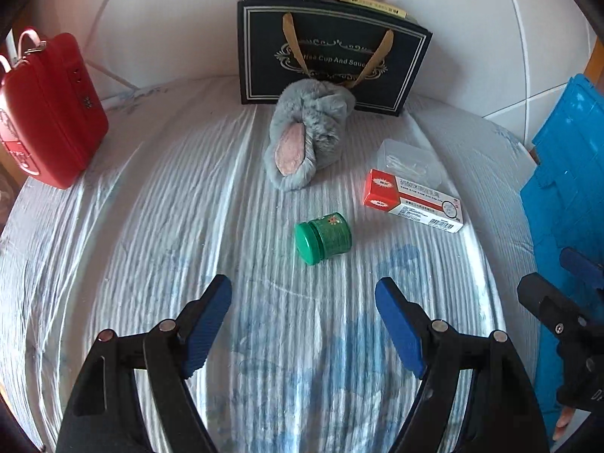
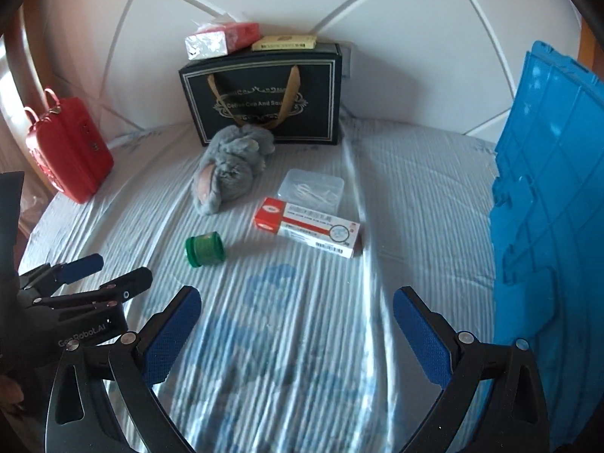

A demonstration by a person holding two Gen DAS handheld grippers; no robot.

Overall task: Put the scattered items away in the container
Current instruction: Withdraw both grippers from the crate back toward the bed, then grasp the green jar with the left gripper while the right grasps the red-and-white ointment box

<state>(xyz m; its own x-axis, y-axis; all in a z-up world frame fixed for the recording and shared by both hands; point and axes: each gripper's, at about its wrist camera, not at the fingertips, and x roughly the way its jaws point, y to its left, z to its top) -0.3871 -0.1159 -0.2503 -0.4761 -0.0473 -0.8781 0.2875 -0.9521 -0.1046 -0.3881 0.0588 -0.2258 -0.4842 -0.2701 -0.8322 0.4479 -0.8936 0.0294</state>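
Right now the green jar (image 1: 322,238) lies on its side on the striped bedsheet (image 1: 151,226), just beyond and squarely between the spread fingers of the left gripper (image 1: 304,292), its ribbed lid facing near-left and its long axis running from near-left to far-right. That puts the left gripper nearer to it; the right gripper (image 2: 296,304), likewise released and holding nothing, sees the jar off to its left and has the red-and-white medicine box (image 2: 307,228) more nearly ahead. The box is a long flat carton lying across the scene, with a clear plastic case (image 2: 311,188) touching its far side and a fluffy grey slipper (image 2: 228,173) further left, in front of a dark gift bag (image 2: 264,98). The blue crate (image 2: 547,207), hard ribbed plastic, stands at the right edge. The smooth, round jar would likely roll if nudged along the sheet.
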